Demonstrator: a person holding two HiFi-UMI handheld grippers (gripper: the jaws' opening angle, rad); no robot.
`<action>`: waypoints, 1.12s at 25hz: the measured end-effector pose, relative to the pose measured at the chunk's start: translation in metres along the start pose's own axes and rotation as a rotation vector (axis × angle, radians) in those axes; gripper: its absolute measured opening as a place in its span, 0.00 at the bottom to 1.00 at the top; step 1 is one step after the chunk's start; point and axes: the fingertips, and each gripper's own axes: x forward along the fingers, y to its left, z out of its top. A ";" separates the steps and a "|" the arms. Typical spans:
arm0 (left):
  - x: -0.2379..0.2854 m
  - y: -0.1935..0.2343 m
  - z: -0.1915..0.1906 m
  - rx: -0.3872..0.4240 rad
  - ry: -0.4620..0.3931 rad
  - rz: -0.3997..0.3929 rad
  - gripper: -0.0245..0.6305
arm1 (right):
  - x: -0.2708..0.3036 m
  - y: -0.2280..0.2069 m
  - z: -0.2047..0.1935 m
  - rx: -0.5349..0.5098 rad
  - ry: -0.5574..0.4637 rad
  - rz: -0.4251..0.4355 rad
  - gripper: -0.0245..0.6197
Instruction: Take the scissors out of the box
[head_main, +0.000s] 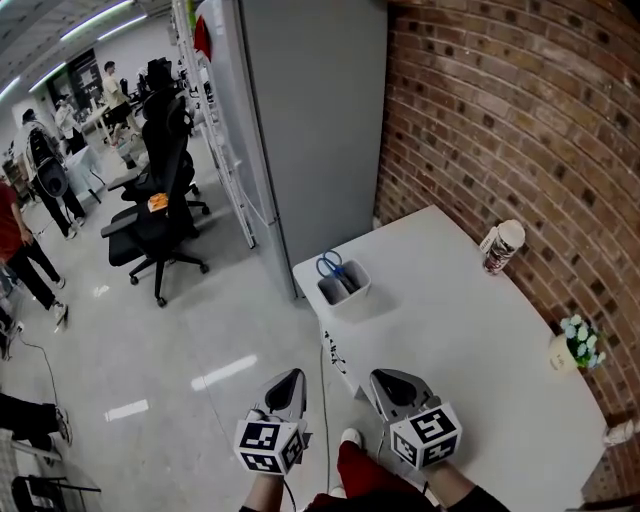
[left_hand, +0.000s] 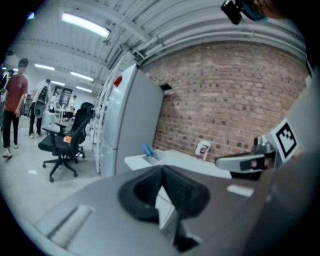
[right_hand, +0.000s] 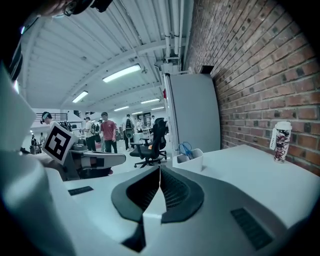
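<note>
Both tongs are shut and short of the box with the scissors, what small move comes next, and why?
Probably bring the right tongs forward over the table toward the box, opening them on the way. They are shut, empty and well short of it, while the scissors stand in it with blue handles above its rim, free to grasp.

Bright ceiling strip lights; gripper views fisheye-warped, soft.

The scissors (head_main: 330, 265) have blue handles; the box (head_main: 351, 295) and table (head_main: 470, 335) are white, the brick wall (head_main: 520, 120) reddish-brown, the office chair (head_main: 160, 228) black.
</note>
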 end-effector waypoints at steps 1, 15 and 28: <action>0.007 0.002 0.002 -0.002 0.003 0.000 0.04 | 0.004 -0.004 0.001 0.003 0.003 0.000 0.05; 0.093 0.028 0.020 -0.019 0.034 -0.006 0.07 | 0.049 -0.057 0.004 0.048 0.035 -0.005 0.05; 0.170 0.055 0.019 -0.104 0.072 0.002 0.13 | 0.093 -0.096 0.002 0.069 0.062 0.014 0.05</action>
